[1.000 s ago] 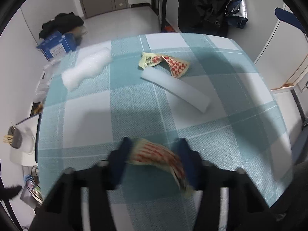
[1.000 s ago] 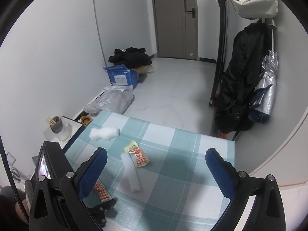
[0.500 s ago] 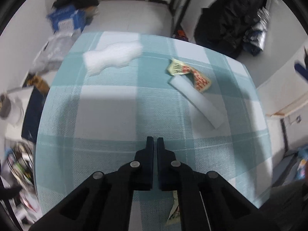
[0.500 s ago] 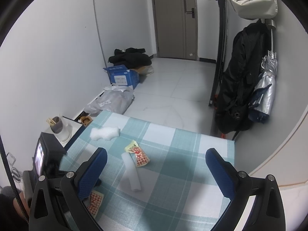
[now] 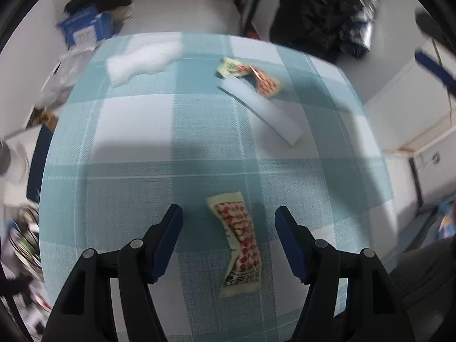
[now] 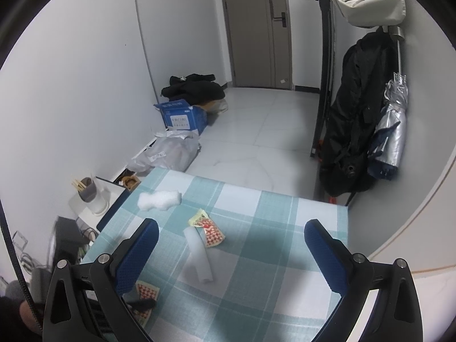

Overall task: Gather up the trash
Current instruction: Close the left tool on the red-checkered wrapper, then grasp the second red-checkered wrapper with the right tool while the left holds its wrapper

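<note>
Four pieces of trash lie on the bench (image 5: 119,142), which is covered in a teal-and-white checked cloth. Nearest you is a red-and-white patterned wrapper (image 5: 238,239), flat on the cloth between the blue pads of your left hand-held gripper (image 5: 228,222); neither pad touches it, and the jaws are opening around it. In the right wrist view the same wrapper (image 6: 145,293) shows at lower left, partly hidden behind that camera's own left finger. Farther out, near the middle of the bench, a white foam strip (image 5: 260,111) lies at an angle. A second red-and-white wrapper (image 5: 250,75), with a yellow end, touches the strip's far end. Well apart from these, toward the far left corner, rests a white wad of soft padding (image 5: 142,61).

Your right hand-held gripper (image 6: 230,245) hangs above the near part of the bench with its jaws spread wide and nothing between them.

Beyond the bench, on the pale tiled floor, stand a blue cardboard box (image 6: 182,116) with dark clothing (image 6: 193,85) behind it and a grey plastic bag (image 6: 171,154) in front. At right, a black coat (image 6: 353,119) and a folded silver umbrella (image 6: 392,134) hang against the wall.
</note>
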The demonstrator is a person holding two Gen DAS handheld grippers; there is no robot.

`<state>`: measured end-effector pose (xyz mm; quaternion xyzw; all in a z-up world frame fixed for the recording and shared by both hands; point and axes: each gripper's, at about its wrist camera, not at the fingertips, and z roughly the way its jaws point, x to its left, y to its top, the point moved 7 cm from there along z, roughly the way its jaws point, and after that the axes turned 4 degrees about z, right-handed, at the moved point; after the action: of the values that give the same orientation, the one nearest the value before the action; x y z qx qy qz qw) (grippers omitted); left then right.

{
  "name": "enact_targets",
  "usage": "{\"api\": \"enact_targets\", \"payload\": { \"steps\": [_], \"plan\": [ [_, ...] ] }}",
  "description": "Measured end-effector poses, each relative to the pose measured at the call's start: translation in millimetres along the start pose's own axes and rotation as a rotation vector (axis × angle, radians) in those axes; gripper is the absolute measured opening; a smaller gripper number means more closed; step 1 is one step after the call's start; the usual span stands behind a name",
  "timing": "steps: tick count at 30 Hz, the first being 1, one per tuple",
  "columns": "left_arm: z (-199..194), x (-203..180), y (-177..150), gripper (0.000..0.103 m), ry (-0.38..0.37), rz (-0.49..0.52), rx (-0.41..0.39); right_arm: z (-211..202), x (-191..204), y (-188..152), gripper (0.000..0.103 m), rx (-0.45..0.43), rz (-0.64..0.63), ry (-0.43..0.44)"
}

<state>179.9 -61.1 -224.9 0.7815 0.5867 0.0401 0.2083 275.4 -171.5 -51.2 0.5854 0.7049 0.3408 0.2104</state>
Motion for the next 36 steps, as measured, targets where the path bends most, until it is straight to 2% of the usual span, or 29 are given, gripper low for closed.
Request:
{"api": "enact_targets", "payload": {
  "steps": [2, 4, 5, 6, 8, 9, 13, 17, 20, 24, 30, 33, 36],
  "plan": [
    [3.3, -5.9, 0.2, 0.063, 0.058, 0.045, -0.006, -2.3, -1.3, -0.9, 0.103, -0.003, 0.0, -0.004],
    [5.6, -10.8, -0.1, 0.05, 0.112, 0.09, -0.019, -2.2, -3.3, -1.4, 0.103, -0.002, 0.004, -0.005],
    [6.9, -12.8, -0.2, 0.04, 0.151, 0.12, -0.023, -1.3, -5.0, -1.9, 0.103, 0.003, 0.009, -0.007],
    [6.7, -15.4, -0.6, 0.029, 0.157, 0.145, -0.03, -0.7, -6.3, -2.3, 0.103, 0.006, 0.013, -0.008],
    [7.9, -16.9, 1.6, 0.015, 0.127, 0.157, -0.024, 1.7, -8.9, -3.5, 0.103, 0.016, 0.023, -0.009],
    [8.3, -15.9, 1.6, 0.014, 0.127, 0.158, -0.023, 3.8, -9.9, -4.2, 0.103, 0.022, 0.029, -0.01],
    [10.6, -13.4, 6.3, 0.012, 0.094, 0.123, -0.019, 11.9, -10.0, -6.5, 0.103, 0.047, 0.038, -0.009],
    [8.1, 8.9, 14.3, 0.012, 0.054, 0.028, -0.033, 22.7, -9.0, -9.1, 0.102, 0.08, 0.041, -0.002],
    [2.0, 25.8, 22.1, 0.012, 0.002, -0.049, -0.08, 34.5, -7.5, -10.9, 0.101, 0.107, 0.046, 0.0],
    [-2.2, 41.2, 34.7, 0.012, -0.067, -0.147, -0.115, 52.9, -5.2, -16.2, 0.092, 0.16, 0.058, 0.011],
    [-18.5, 50.2, 52.0, 0.012, -0.151, -0.192, -0.197, 87.0, 4.0, -30.0, 0.071, 0.269, 0.053, 0.055],
    [-23.1, 59.3, 54.5, 0.012, -0.176, -0.212, -0.222, 108.9, 13.1, -37.0, 0.061, 0.33, 0.006, 0.067],
    [-24.9, 65.8, 53.1, 0.012, -0.196, -0.235, -0.233, 130.9, 23.7, -38.9, 0.057, 0.356, -0.059, 0.07]
  ]
}}
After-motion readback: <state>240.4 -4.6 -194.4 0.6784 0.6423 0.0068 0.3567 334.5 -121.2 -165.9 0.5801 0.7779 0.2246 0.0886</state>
